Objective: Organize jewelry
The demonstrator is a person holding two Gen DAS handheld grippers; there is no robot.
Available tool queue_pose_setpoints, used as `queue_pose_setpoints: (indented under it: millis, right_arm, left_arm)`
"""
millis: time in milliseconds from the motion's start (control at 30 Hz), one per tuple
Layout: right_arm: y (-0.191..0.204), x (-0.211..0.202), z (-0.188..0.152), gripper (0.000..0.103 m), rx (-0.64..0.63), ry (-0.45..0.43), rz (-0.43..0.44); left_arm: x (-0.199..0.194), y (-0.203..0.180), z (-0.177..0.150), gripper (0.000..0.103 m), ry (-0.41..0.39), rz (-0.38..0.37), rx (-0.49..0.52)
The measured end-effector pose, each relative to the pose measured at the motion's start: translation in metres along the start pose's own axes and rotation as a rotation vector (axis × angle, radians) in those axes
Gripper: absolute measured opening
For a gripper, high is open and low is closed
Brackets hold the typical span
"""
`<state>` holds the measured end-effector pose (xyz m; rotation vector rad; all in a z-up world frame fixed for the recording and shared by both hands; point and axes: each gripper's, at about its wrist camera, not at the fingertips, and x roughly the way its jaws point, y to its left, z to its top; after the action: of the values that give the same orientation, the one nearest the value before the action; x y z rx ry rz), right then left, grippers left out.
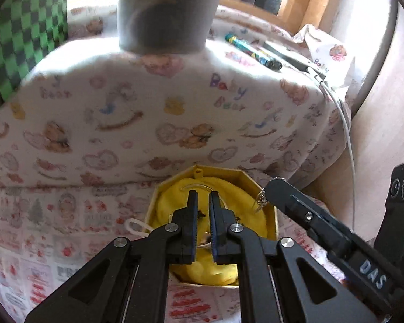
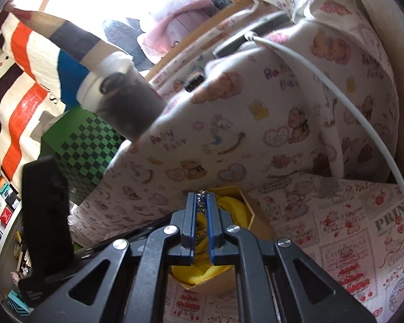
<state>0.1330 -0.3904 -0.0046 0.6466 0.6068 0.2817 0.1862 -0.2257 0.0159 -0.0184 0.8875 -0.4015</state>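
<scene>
A yellow-lined jewelry box [image 1: 212, 231], octagonal and open at the top, is set on a printed cloth [image 1: 75, 212] at the foot of a cushion covered in a bear-patterned blanket [image 1: 175, 107]. A glittering silver jewelry piece [image 2: 201, 200], probably a chain or earring, is pinched between the pressed-together fingers of the right gripper [image 2: 201, 197]; from the left wrist view it is seen dangling from that gripper's tip [image 1: 276, 185] just above the box's right rim, apparently so that it can be lowered onto the yellow padding [image 1: 229, 188]. The left gripper [image 1: 202, 196] is held over the middle of the box with its jaws nearly together and nothing visibly caught at the tips; a thin white loop [image 1: 206, 245] lies between the fingers lower down, but whether it is gripped cannot be told. A white cable [image 2: 336, 99] trails over the blanket.
</scene>
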Motion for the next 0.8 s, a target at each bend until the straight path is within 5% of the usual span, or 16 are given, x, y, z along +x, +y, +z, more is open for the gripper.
queue_pose_setpoints:
  millis: [400, 700, 800]
  right_arm:
    - [0.008, 0.001, -0.002, 0.008, -0.071, -0.005, -0.060]
    - [0.056, -0.022, -0.012, 0.013, -0.269, -0.087, -0.109]
    - [0.073, -0.035, -0.018, 0.023, -0.335, -0.132, -0.124]
  left_arm:
    - [-0.074, 0.011, 0.002, 0.027, -0.154, 0.071, 0.052]
    - [-0.154, 0.032, -0.019, 0.031, -0.387, 0.197, 0.096]
    - [-0.171, 0.040, -0.036, 0.032, -0.469, 0.238, 0.107]
